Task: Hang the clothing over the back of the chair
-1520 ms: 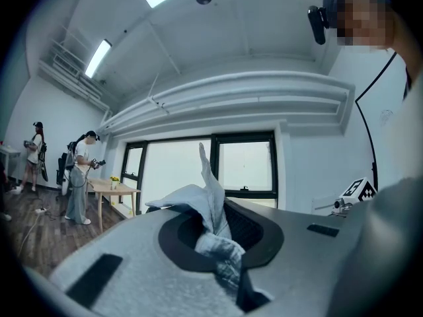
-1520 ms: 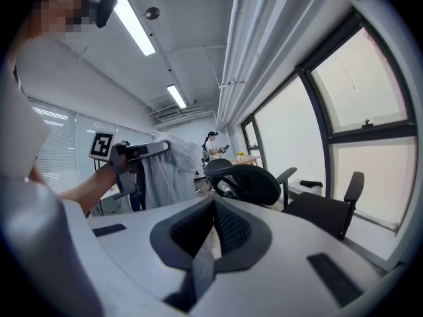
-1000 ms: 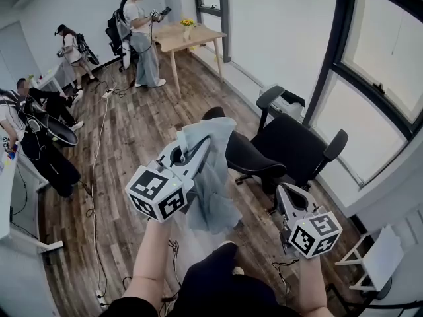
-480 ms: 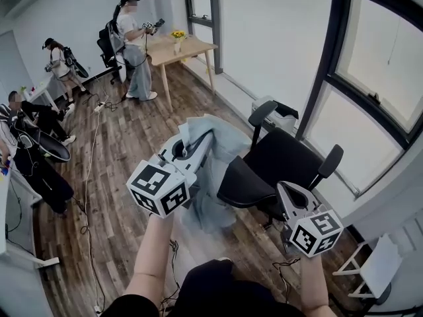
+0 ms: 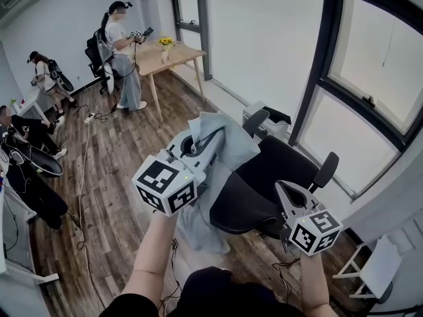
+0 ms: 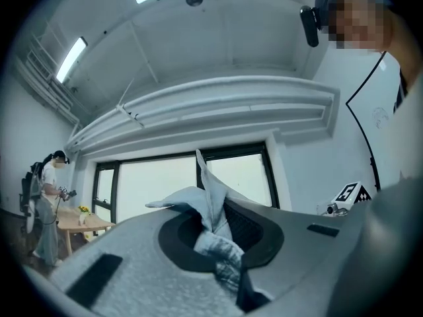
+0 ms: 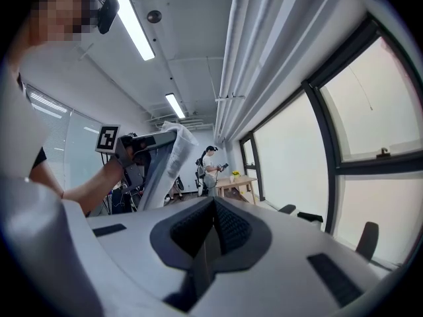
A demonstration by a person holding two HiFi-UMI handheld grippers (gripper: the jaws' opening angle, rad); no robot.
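Wood floor; people, table behind; chair ahead; left tongs clamped on clothing; right tongs closed, empty.

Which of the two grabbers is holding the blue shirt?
The left gripper: its jaws are clamped on the light blue clothing, which hangs down from them. The right gripper is shut with nothing between its jaws.

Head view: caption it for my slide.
Left tongs grip pale blue clothing near the black chair; right tongs shut, empty.
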